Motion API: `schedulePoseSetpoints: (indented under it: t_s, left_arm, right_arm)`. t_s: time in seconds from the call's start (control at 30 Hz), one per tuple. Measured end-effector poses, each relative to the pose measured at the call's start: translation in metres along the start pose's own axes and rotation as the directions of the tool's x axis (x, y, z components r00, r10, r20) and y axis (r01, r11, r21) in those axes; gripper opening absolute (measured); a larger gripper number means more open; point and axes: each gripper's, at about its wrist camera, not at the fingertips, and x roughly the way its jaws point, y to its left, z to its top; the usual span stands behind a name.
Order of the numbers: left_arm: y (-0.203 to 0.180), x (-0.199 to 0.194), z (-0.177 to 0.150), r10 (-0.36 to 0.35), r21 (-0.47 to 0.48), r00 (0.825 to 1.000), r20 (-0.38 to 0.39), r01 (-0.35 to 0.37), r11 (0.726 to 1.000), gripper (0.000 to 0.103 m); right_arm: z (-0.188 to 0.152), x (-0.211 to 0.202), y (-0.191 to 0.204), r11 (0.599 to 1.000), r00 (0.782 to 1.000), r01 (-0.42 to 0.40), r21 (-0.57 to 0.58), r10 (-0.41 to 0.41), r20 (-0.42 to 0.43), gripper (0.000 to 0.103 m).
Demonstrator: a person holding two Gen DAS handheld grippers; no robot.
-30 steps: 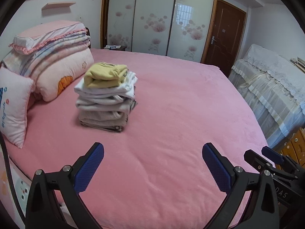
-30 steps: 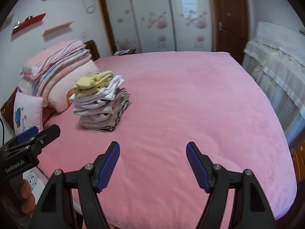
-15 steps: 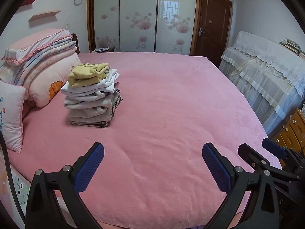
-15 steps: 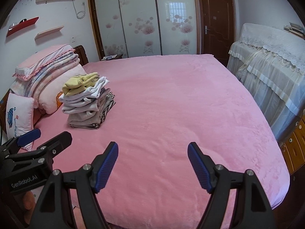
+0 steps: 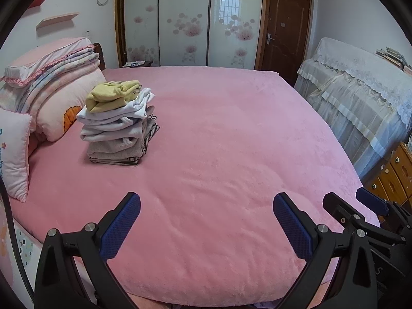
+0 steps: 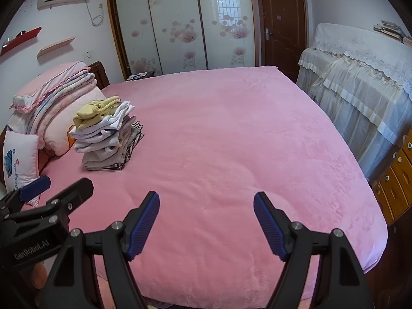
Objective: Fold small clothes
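Left wrist view: stack of folded clothes [image 5: 116, 126] stands upright, leaning slightly right.

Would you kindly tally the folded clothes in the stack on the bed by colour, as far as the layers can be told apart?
Layers partly blur together in the stack of folded clothes, so this is approximate.
Yellow garment: 1
White garments: about 2
Grey-beige garments: about 2
Striped garment: 1
Total: about 6
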Motion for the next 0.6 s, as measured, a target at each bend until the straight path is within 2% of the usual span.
schedulePoseSetpoints:
  t_s: [0.2, 0.6]
  left_arm:
    - [0.0005, 0.0006, -0.0012, 0.011, -0.007, 1.0, -0.004, -0.011, 1.0, 0.102]
    - [-0.0003, -0.0082, -0.0069, 0.053, -0.009, 0.999, 0.001, -0.053, 0.999, 0.102]
  right_arm:
    - [0.0, -0.004, -0.0003, 0.999, 1.0, 0.026, -0.019, -0.025, 0.017, 0.076]
    - [-0.0027, -0.0067, 0.0011, 0.999, 1.0, 0.018, -0.033, -0.018, 0.013, 0.076]
